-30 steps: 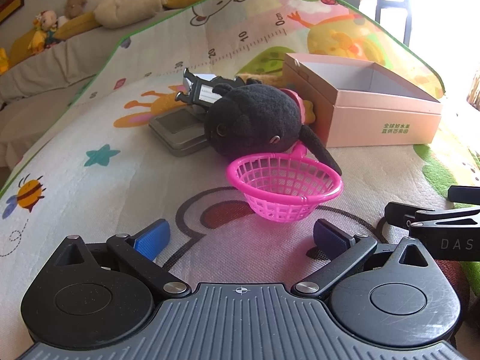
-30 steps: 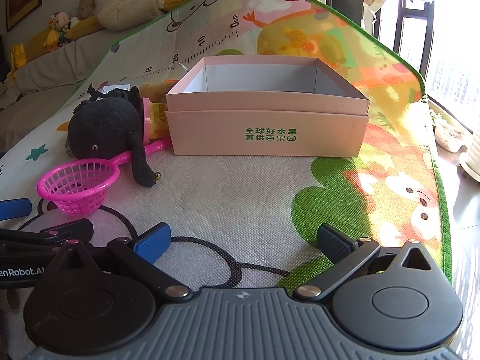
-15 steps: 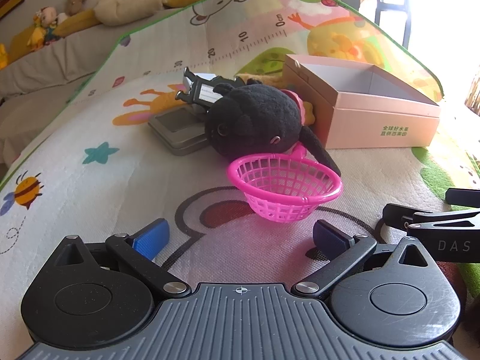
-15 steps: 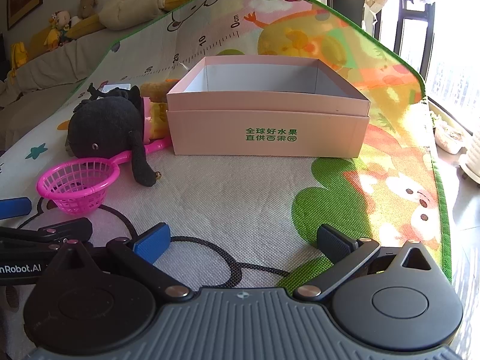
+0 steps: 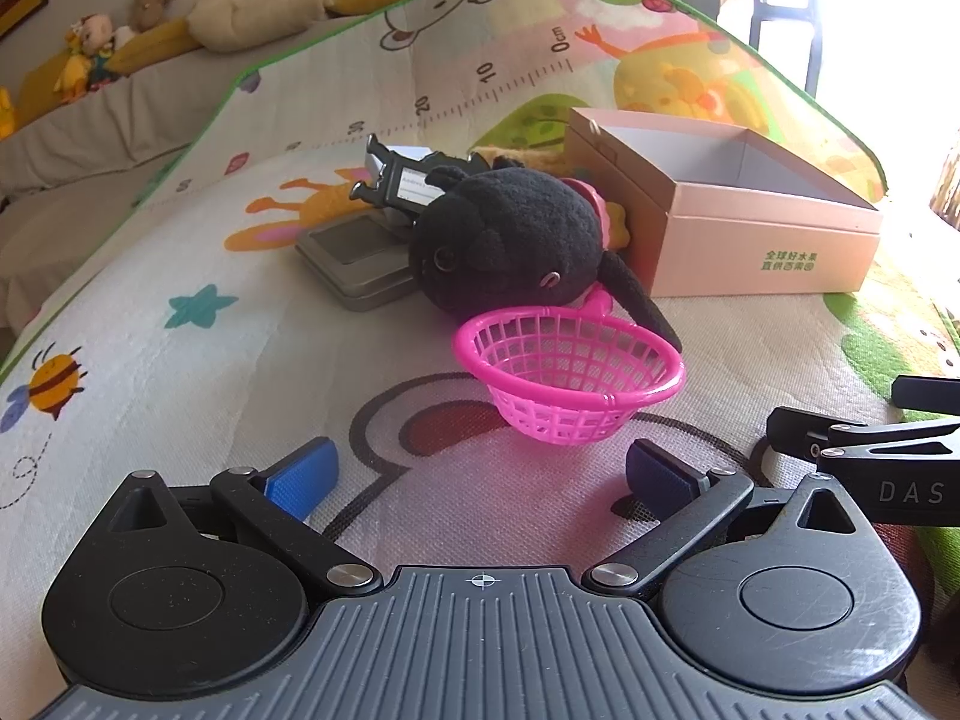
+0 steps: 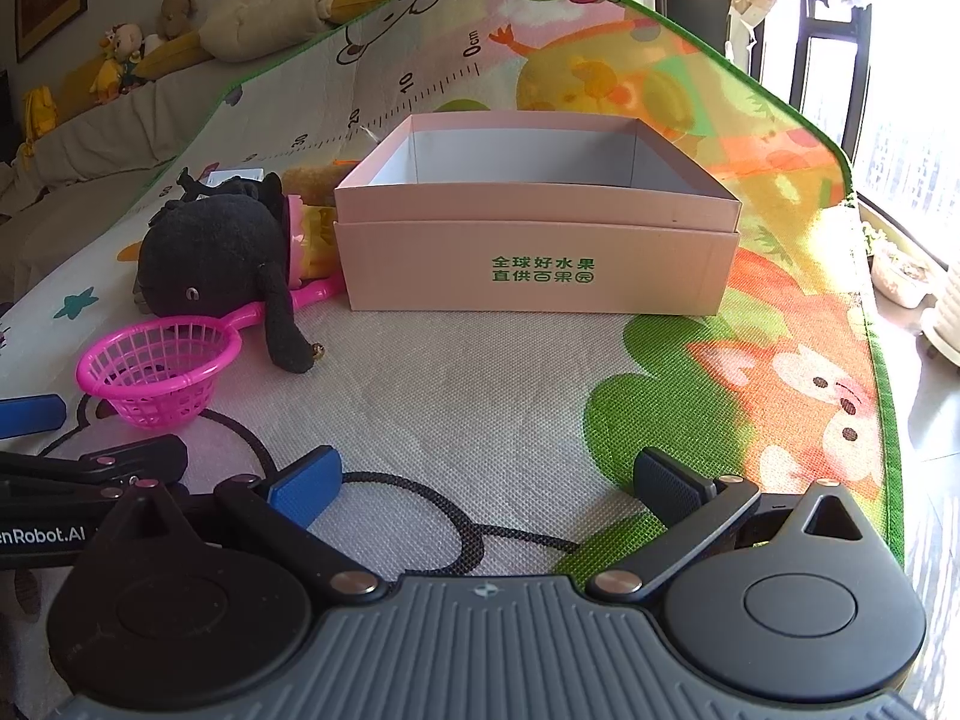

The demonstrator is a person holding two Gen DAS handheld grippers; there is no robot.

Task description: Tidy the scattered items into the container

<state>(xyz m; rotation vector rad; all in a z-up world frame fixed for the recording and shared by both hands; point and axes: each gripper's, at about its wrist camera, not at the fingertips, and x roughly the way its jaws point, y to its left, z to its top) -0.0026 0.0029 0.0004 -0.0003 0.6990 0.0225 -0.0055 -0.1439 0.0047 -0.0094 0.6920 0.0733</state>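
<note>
On the cartoon play mat [image 6: 480, 372], nothing is packed yet: the left gripper [image 5: 477, 471] and right gripper [image 6: 486, 480] hover wide open and empty, so the likely next move is closing on the pink toy basket [image 5: 570, 375] just ahead of the left, beside the black plush [image 5: 510, 246], then carrying it to the empty pink box [image 6: 534, 228].

A bright window [image 6: 900, 138] lights the cartoon play mat [image 6: 480, 396]; a grey sofa [image 6: 102, 132] holds plush toys [image 6: 120, 60]
</note>
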